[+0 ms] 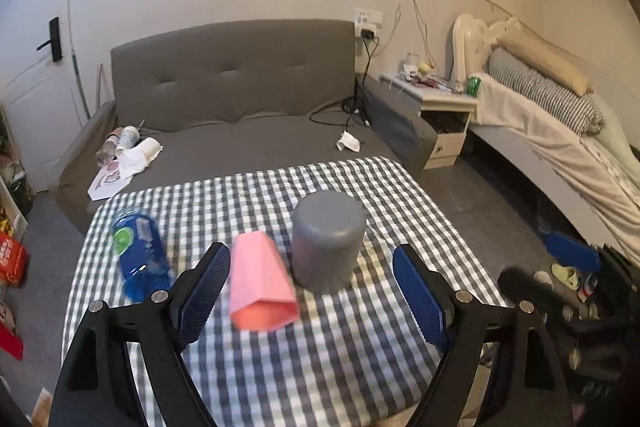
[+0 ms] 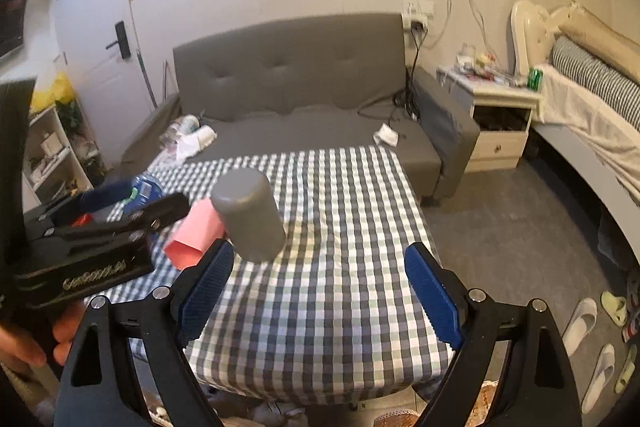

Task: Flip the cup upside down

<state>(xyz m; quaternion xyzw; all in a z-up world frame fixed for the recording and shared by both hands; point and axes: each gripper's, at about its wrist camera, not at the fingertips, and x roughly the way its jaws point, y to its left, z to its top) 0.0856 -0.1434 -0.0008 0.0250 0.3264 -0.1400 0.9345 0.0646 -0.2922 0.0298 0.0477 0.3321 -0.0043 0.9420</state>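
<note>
The grey cup (image 1: 329, 241) stood on the checked table (image 1: 320, 347) with its closed end up, apparently already flipped, just beside a pink carton (image 1: 260, 287). Both the left gripper (image 1: 311, 291) and right gripper (image 2: 319, 291) were wide and empty. Only backing away seemed left, though blur hid the rim.

A lived-in bedroom at home: grey sofa (image 1: 240, 87), bed (image 1: 560, 131), nightstand (image 1: 444, 107), slippers (image 2: 580, 319) on the floor.
</note>
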